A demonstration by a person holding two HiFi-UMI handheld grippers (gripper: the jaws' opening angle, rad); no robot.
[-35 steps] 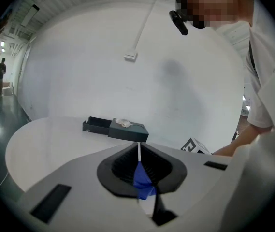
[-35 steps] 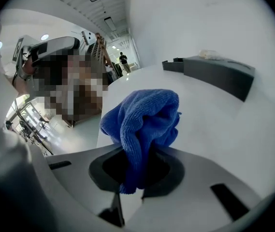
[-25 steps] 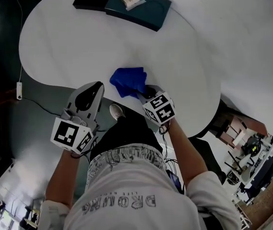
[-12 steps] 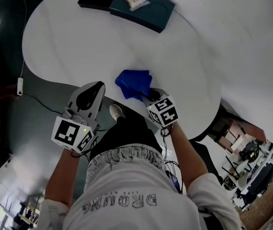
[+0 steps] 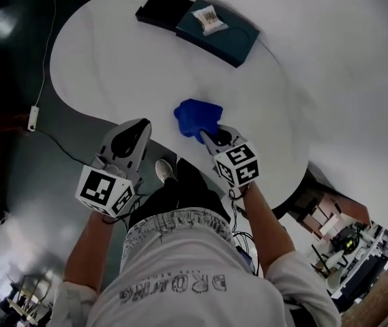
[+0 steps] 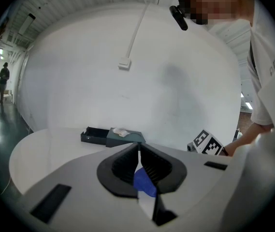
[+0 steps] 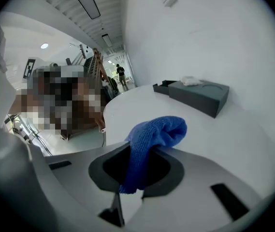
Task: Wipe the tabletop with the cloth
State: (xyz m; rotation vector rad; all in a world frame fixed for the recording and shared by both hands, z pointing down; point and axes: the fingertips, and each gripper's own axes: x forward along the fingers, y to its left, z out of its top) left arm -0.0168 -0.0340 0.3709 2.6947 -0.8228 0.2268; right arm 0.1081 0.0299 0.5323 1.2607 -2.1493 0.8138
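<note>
- The right gripper (image 5: 214, 139) clamps the blue cloth (image 5: 197, 117), which sits bunched on the white tabletop (image 5: 125, 67) near its front edge.
- The left gripper (image 5: 133, 129) hangs beside the table, jaws together and empty.
- The wipe likely goes best with the cloth pressed flat and swept broadly.

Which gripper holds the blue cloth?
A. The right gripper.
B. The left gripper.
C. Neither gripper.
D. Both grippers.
A: in the right gripper view, the right gripper is shut on the blue cloth, while the left gripper is shut on nothing.
</note>
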